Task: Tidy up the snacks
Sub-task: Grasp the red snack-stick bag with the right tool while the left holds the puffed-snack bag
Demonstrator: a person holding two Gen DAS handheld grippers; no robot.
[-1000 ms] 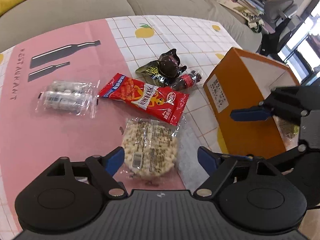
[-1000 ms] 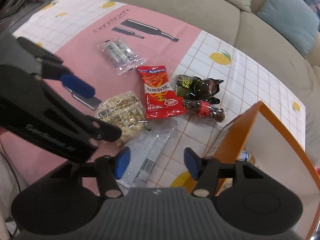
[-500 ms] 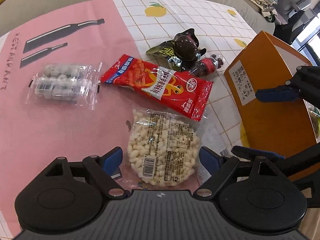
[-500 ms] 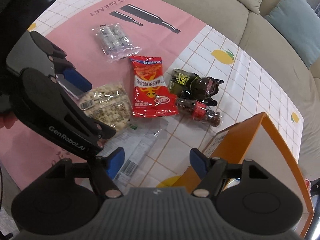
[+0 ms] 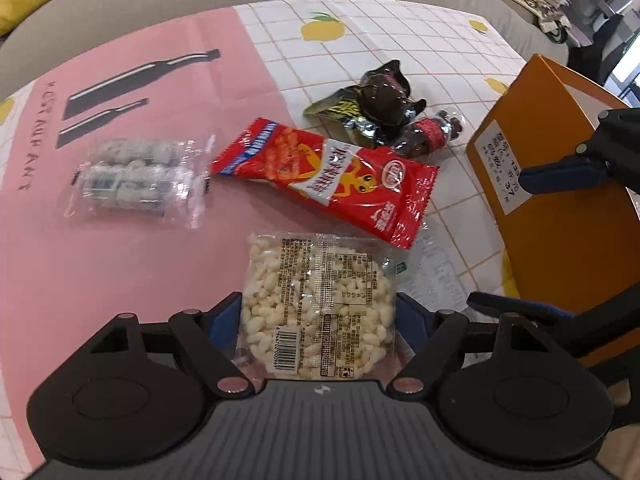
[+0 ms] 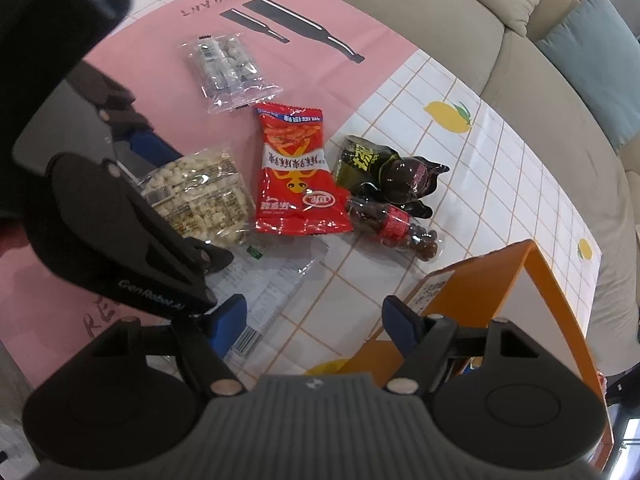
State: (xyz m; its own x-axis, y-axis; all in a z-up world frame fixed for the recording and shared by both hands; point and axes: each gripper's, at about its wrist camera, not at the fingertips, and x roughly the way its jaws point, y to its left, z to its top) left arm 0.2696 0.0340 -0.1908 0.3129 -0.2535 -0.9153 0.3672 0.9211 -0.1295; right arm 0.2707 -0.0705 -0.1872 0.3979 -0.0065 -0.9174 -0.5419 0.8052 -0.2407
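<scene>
A clear pack of puffed rice (image 5: 320,304) lies on the pink tablecloth, and my left gripper (image 5: 320,316) is open with one finger on each side of it. The pack also shows in the right wrist view (image 6: 200,196). Beyond it lie a red snack bag (image 5: 328,176), a clear pack of wrapped candies (image 5: 136,176), a dark green packet (image 5: 340,112), a dark round chocolate (image 5: 384,96) and a small cola-bottle candy pack (image 5: 428,136). My right gripper (image 6: 314,320) is open and empty beside the orange box (image 6: 532,280).
A flat clear wrapper (image 6: 272,296) with a barcode lies between the puffed rice pack and the orange box (image 5: 560,220). A grey sofa (image 6: 440,12) runs behind the table. The box stands open at the right edge of the table.
My left gripper has moved forward and down, so the puffed rice pack now sits between its open fingers. My right gripper has drifted slightly, staying open beside the box.
</scene>
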